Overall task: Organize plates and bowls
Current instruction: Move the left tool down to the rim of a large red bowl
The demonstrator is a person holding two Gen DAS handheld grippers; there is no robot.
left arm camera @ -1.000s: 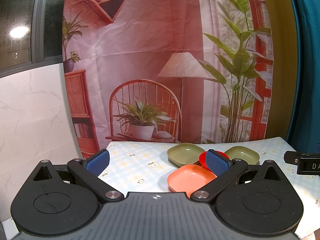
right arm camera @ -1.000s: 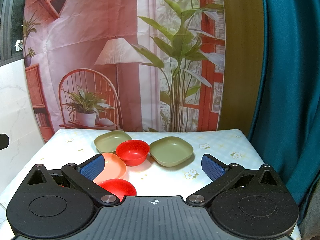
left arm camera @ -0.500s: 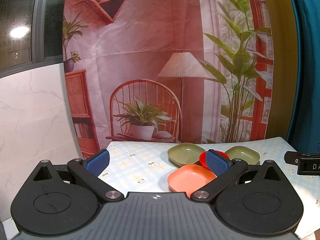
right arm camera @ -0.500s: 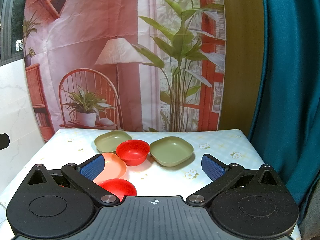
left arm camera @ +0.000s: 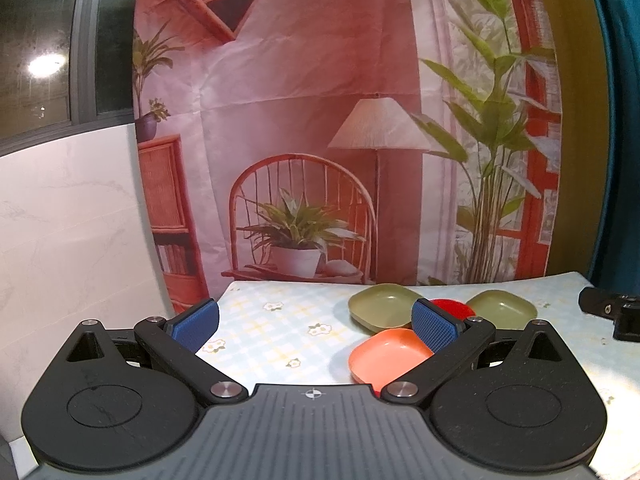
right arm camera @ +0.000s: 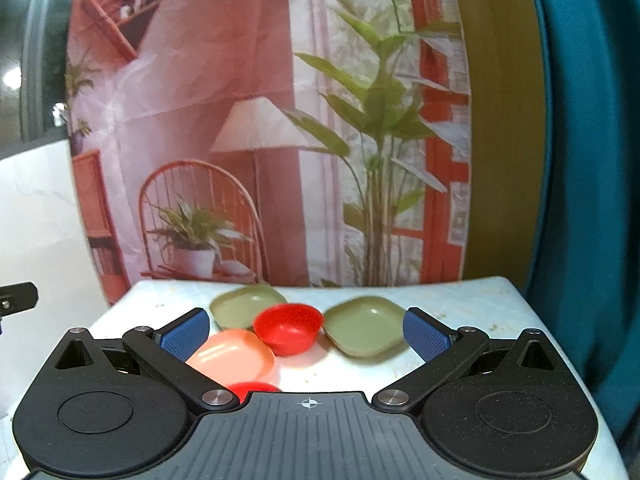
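Note:
On the flowered tablecloth (left arm camera: 276,328) lie two olive green plates (right arm camera: 245,309) (right arm camera: 362,329), a red bowl (right arm camera: 288,327) between them, an orange plate (right arm camera: 234,356) in front, and a second red bowl (right arm camera: 253,388) half hidden under my right gripper's body. My right gripper (right arm camera: 306,332) hovers open above the table, with the red bowl and the right green plate between its blue pads. My left gripper (left arm camera: 315,325) is open over the table's left part, holding nothing. Its right pad covers part of the red bowl (left arm camera: 452,307) beside the orange plate (left arm camera: 386,356).
A printed backdrop (left arm camera: 320,140) with a chair, lamp and plants hangs behind the table. A teal curtain (right arm camera: 580,160) stands at the right. A white marble wall (left arm camera: 72,220) is at the left. The other gripper's black body (left arm camera: 608,312) shows at the table's right.
My right gripper has moved forward and tilted, so the dishes sit nearer and between its pads, with motion blur. The left gripper has stayed still.

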